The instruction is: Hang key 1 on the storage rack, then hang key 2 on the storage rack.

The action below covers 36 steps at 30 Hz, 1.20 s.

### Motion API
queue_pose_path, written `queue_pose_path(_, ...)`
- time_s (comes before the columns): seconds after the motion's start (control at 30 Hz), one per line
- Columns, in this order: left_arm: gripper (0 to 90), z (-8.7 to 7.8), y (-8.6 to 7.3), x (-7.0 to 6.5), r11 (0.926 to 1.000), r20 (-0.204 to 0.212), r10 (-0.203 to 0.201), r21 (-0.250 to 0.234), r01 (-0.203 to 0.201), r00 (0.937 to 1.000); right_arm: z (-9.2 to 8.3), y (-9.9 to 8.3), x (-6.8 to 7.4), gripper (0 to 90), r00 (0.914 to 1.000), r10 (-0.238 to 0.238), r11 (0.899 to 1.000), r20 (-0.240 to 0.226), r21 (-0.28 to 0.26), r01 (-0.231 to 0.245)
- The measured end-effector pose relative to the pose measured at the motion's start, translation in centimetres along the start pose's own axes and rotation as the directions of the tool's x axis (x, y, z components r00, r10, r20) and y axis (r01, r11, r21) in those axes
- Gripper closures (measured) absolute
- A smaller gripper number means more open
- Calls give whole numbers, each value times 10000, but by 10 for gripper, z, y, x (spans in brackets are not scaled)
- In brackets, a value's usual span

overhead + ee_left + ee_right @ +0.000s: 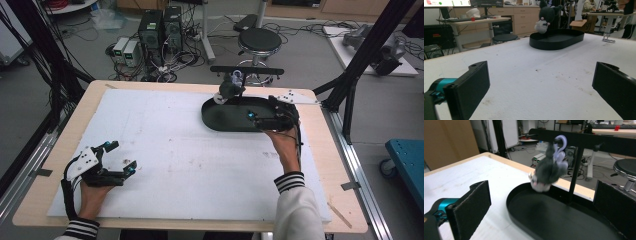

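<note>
A dark grey plush toy point(230, 90) point(544, 16) point(547, 173) with a white face hangs by a purple loop point(560, 143) from a black bar point(247, 70) point(584, 138). It looks blurred in the right gripper view. Under it lies a black oval tray point(230, 120) point(549, 45) point(544, 220), with nothing on its floor. My right gripper point(262, 111) point(541, 195) is over the tray's right end, open and holding nothing, facing the toy. My left gripper point(121, 156) point(541, 75) rests at the table's near left, open with nothing between its jaws.
A white mat point(165, 150) covers most of the wooden table point(320, 165). Beyond the far edge stand a round stool point(259, 40) and computer boxes point(160, 30) among cables. Black frame posts point(367, 50) rise at the right, and a blue cart point(407, 155) sits beyond.
</note>
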<state>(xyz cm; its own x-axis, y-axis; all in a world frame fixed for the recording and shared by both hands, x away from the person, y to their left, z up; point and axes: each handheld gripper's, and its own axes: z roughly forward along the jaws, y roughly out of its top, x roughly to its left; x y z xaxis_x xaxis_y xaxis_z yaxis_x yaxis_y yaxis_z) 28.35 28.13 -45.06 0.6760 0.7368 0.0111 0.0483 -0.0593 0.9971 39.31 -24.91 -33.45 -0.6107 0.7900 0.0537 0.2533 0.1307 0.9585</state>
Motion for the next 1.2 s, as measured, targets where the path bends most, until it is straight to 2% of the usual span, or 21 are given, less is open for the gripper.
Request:
queue_pose_path(0.27,17,0,0,0,10000,0,-9,-11,9,10000,-28,-13,3,6,9997,-133,9995,-218,-287,127)
queue_pose_path(0.53,17,0,0,0,10000,-46,-52,-49,51,10000,-48,-27,11,6,9989,-453,9971,-142,-625,443)
queue_pose_path(0.6,17,0,0,0,10000,-62,-40,-28,40,10000,-51,-31,11,6,9991,-402,9970,-99,-659,395)
queue_pose_path(0.7,17,0,0,0,10000,-59,-24,-18,24,10000,-54,-32,11,7,9993,-377,9987,47,-344,378)
queue_pose_path(0.87,18,0,0,0,9999,-98,-95,-34,95,9999,-58,-30,11,7,9989,-467,9971,-17,-609,465)
queue_pose_path(1.07,18,0,0,0,9999,-153,-123,-4,123,9998,-58,-32,7,7,9996,-290,9985,-13,-470,289)
queue_pose_path(1.2,17,0,0,1,9999,-153,-123,-3,123,9998,-61,-32,7,7,9992,-386,9977,-44,-564,383)
